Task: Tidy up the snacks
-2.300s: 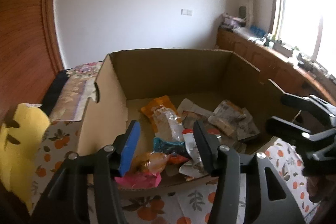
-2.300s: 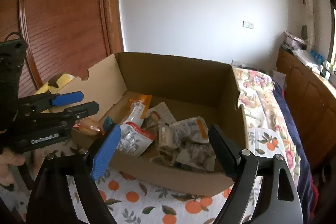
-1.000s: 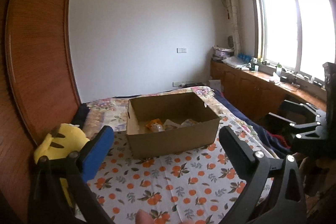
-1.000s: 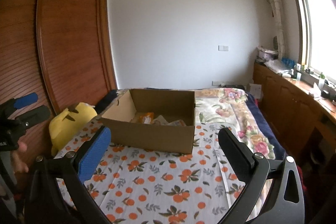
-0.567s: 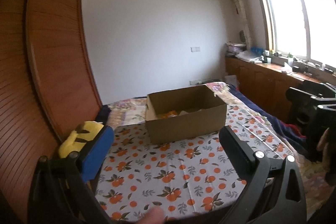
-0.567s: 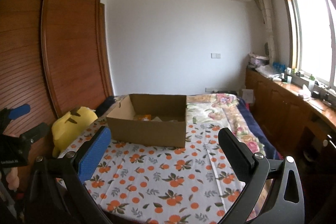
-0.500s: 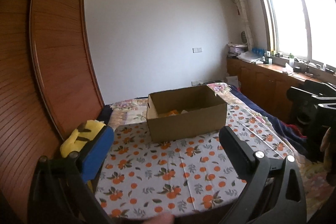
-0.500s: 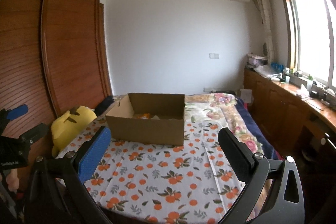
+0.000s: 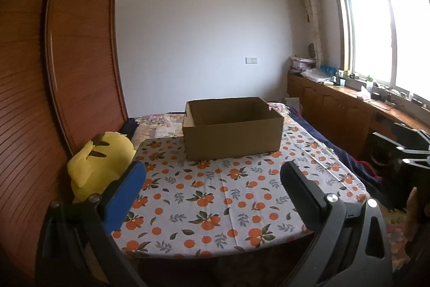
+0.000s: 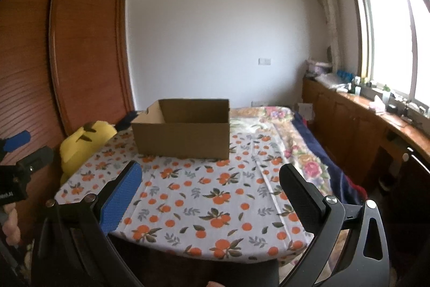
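Observation:
A brown cardboard box (image 9: 233, 136) (image 10: 185, 136) stands far off on the orange-print cloth (image 9: 223, 195) (image 10: 212, 201) over the bed. Its inside is hidden from this low angle, so no snacks show. My left gripper (image 9: 212, 179) is open and empty, well back from the box at the cloth's near edge. Likewise open and empty, my right gripper (image 10: 211, 179) sits at a similar distance. The left gripper (image 10: 24, 149) also shows at the left edge of the right wrist view, and the right gripper (image 9: 408, 149) at the right edge of the left wrist view.
A yellow plush toy (image 9: 99, 158) (image 10: 83, 144) lies at the bed's left against the wooden wardrobe (image 9: 67, 71). A wooden counter (image 9: 349, 109) with small items runs under the window on the right. A floral blanket (image 10: 295, 152) covers the bed's right side.
Both grippers have pulled far back and lower from the box, which was right under them 2.3 s ago. The left gripper opened wide. The snacks inside dropped out of sight.

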`<action>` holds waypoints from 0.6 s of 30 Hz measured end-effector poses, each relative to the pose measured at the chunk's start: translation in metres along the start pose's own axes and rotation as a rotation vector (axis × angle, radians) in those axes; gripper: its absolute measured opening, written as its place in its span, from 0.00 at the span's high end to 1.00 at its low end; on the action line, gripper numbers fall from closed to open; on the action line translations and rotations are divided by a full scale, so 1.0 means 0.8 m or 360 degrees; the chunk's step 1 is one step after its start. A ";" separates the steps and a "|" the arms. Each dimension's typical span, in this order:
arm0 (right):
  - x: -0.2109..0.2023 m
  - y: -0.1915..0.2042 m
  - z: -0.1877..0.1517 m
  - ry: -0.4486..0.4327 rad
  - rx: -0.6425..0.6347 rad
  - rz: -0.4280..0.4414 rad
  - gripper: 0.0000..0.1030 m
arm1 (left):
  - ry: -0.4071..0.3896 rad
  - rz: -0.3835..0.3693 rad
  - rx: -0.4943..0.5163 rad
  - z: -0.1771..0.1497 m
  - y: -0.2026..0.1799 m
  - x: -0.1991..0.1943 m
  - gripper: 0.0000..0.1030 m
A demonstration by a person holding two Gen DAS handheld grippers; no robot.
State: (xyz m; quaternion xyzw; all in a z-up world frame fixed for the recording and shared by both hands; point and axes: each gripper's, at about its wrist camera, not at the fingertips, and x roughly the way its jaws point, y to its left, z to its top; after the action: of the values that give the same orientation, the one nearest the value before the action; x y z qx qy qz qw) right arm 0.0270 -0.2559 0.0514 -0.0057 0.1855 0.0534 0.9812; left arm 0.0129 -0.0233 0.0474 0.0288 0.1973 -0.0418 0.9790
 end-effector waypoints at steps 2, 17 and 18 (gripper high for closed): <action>-0.001 0.003 -0.005 -0.0022 -0.0009 -0.0023 0.00 | 0.0004 0.0017 -0.0011 -0.004 0.004 0.004 0.02; 0.013 -0.001 -0.023 0.0008 0.0044 -0.0037 0.00 | 0.0025 0.0052 -0.0061 -0.024 0.014 0.017 0.02; 0.014 -0.001 -0.023 0.0010 0.0046 -0.0036 0.00 | 0.0026 0.0053 -0.0059 -0.024 0.014 0.017 0.02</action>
State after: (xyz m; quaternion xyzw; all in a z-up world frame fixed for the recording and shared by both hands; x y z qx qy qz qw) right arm 0.0307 -0.2560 0.0303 0.0062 0.1892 0.0395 0.9811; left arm 0.0193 -0.0120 0.0249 0.0144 0.2054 -0.0217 0.9783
